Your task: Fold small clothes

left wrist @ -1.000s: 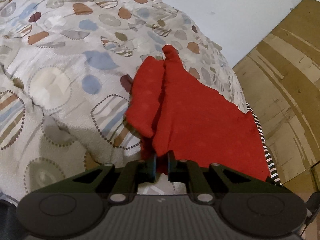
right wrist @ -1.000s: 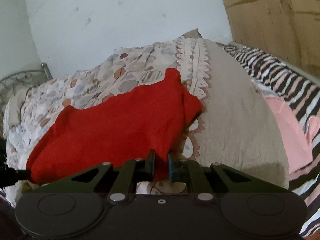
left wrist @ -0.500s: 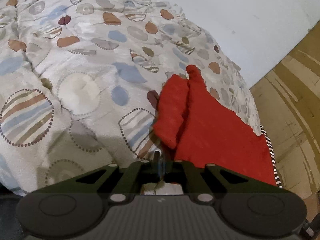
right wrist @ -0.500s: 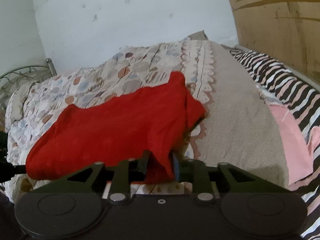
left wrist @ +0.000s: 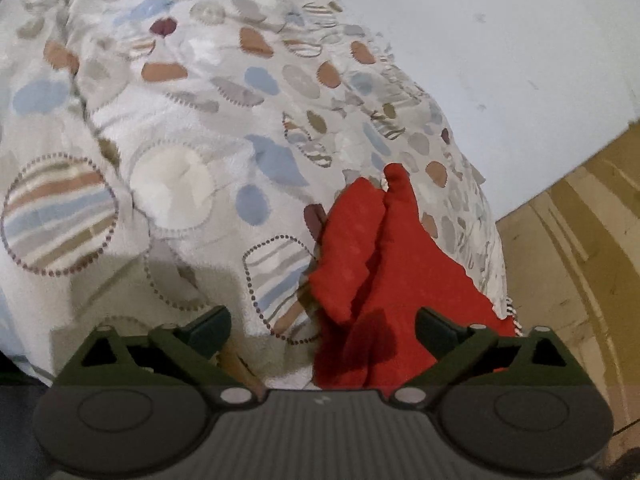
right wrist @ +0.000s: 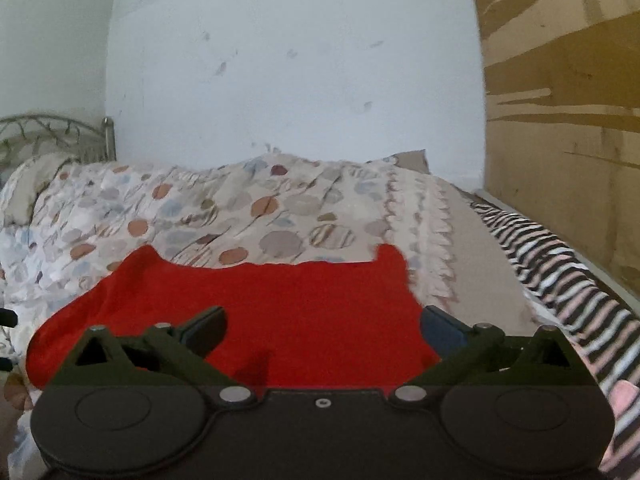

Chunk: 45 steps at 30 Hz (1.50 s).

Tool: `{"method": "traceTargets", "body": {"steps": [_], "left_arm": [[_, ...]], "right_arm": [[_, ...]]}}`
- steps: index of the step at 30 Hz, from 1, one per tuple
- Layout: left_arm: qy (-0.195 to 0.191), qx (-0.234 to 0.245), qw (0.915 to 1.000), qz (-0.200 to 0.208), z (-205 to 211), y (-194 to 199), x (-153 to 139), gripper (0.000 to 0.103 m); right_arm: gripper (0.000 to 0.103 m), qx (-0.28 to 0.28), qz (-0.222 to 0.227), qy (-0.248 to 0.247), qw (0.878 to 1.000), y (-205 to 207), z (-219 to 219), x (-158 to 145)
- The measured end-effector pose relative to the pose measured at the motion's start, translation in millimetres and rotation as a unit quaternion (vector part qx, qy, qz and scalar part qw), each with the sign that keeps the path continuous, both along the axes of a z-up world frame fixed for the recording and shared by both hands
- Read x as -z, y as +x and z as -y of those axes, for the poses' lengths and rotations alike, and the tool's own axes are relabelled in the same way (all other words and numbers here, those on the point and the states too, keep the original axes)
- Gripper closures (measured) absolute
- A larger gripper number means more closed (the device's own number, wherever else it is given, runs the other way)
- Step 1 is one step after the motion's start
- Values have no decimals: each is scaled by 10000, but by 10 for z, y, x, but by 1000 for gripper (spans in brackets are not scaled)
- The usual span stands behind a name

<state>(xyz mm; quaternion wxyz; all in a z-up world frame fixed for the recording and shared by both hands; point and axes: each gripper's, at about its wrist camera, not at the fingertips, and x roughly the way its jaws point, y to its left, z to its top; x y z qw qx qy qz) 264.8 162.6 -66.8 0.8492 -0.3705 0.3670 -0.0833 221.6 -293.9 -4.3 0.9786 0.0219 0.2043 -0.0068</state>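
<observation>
A small red garment (left wrist: 384, 264) lies on the patterned bedspread (left wrist: 180, 128). In the left wrist view it runs away from me, with one side folded over in a long flap. My left gripper (left wrist: 323, 328) is open and empty, with the garment's near edge between its fingers. In the right wrist view the garment (right wrist: 260, 312) lies spread flat and wide, with two small tabs at its far corners. My right gripper (right wrist: 323, 326) is open and empty just above its near edge.
A zebra-striped cloth (right wrist: 560, 264) and a pink cloth (right wrist: 624, 396) lie to the right on the bed. A cardboard panel (right wrist: 560, 80) stands at the right. A metal bed frame (right wrist: 52, 136) is far left, against a white wall (right wrist: 300, 60).
Both grippers were shut on the red garment's near edge and have opened and let it go. The garment now lies flat on the bed. Both grippers have drawn back a little.
</observation>
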Motion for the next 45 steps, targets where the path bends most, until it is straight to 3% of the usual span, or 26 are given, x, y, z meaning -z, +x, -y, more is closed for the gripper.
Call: {"method": "traceTargets", "body": {"steps": [7, 13, 17, 23, 26, 32, 36, 40, 42, 45], "left_arm": [[-13, -118, 9998, -172, 11, 63, 59, 1], [-90, 160, 9993, -317, 76, 130, 116, 1], [-497, 821, 9946, -405, 156, 197, 157, 1], [-1164, 1055, 9873, -233, 153, -19, 170, 1], [-1059, 1334, 9854, -87, 256, -48, 141, 1], [-725, 1755, 9797, -649, 553, 221, 259, 1], [-472, 1660, 9823, -726, 641, 372, 264, 1], [-743, 1062, 9891, -702, 627, 484, 280, 1], [-820, 893, 9909, -581, 671, 481, 261, 1], [-528, 878, 9944, -278, 796, 396, 208, 1]], "right_arm": [[1, -173, -463, -17, 9988, 595, -390, 110], [1, -293, -493, -1090, 9924, 551, -663, 553], [1, -269, -163, -1050, 9940, 417, -638, 639], [1, -367, -290, -726, 9963, 498, -550, 673], [0, -374, -171, -693, 9967, 459, -544, 686], [1, -381, -113, -660, 9970, 448, -536, 695], [1, -369, -76, -668, 9971, 439, -540, 699], [1, -367, -54, -653, 9972, 425, -535, 699], [1, -361, -41, -657, 9972, 420, -537, 702], [1, -354, -17, -645, 9973, 413, -535, 703]]}}
